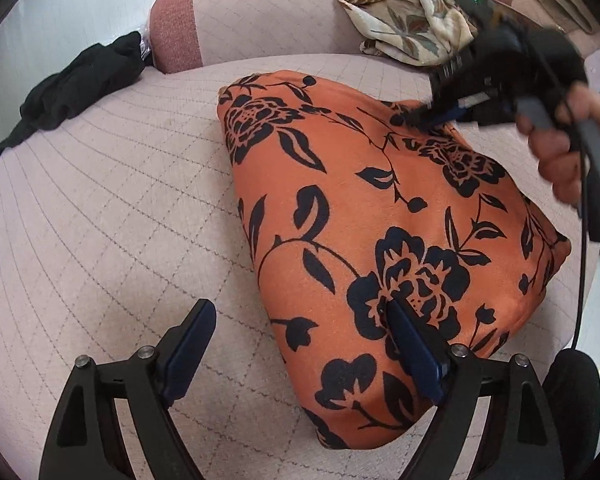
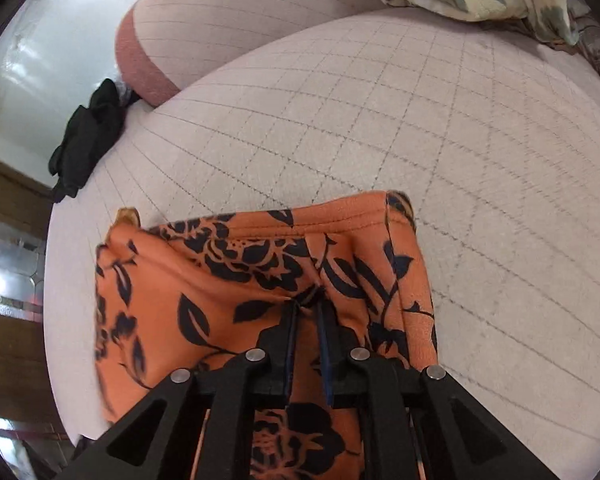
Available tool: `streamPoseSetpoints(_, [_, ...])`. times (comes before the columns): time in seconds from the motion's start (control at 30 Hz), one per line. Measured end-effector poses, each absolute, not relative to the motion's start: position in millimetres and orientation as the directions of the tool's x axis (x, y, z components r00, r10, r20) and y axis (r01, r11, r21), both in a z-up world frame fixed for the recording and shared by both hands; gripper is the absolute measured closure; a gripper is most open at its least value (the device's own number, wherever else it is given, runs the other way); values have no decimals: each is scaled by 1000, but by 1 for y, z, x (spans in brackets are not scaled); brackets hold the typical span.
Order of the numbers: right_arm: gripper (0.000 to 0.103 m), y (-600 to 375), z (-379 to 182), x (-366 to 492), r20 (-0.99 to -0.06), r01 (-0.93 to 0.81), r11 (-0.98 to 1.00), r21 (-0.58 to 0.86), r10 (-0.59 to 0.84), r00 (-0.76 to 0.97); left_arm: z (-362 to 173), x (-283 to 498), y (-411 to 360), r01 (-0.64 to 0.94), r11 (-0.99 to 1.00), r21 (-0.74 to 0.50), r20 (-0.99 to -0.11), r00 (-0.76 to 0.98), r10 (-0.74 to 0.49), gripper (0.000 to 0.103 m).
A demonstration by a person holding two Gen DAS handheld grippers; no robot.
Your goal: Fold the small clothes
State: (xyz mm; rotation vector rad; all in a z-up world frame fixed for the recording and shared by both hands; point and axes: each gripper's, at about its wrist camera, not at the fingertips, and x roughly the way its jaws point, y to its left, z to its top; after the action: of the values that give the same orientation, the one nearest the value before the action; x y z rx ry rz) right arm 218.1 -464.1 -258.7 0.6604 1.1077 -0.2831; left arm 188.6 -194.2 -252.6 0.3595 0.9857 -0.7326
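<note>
While the orange flowered garment (image 1: 380,216) is lying folded on the pale quilted cushion (image 1: 120,208), the left gripper (image 1: 296,332) is hanging over its near edge with jaws spread wide, one finger above the cloth and the other above bare cushion, gripping nothing. At the garment's far side, the right gripper (image 2: 308,312) is pinching a tuck of the orange fabric between nearly closed jaws. A black cloth (image 1: 72,88) is lying apart at the cushion's left edge, and a cream leaf-print cloth (image 1: 404,20) is resting behind.
</note>
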Motion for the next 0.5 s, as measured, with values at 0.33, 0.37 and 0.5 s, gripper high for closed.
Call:
streamPoseSetpoints(0.33, [88,-384,-233,297,-780,215,855,471,290,554,-254,190,-191,686,725,-59,-850,346,-397,12])
streamPoseSetpoints(0.37, [88,-383,-245,310,-798,228,860,457,283,533,-254,189,-191,685,727,-52,-847,355,-395,12])
streamPoseSetpoints(0.5, [91,-384,-285,332,-791,286,804,522,330,516,-255,190,-189,682,730,-48,-844,363,-395,8])
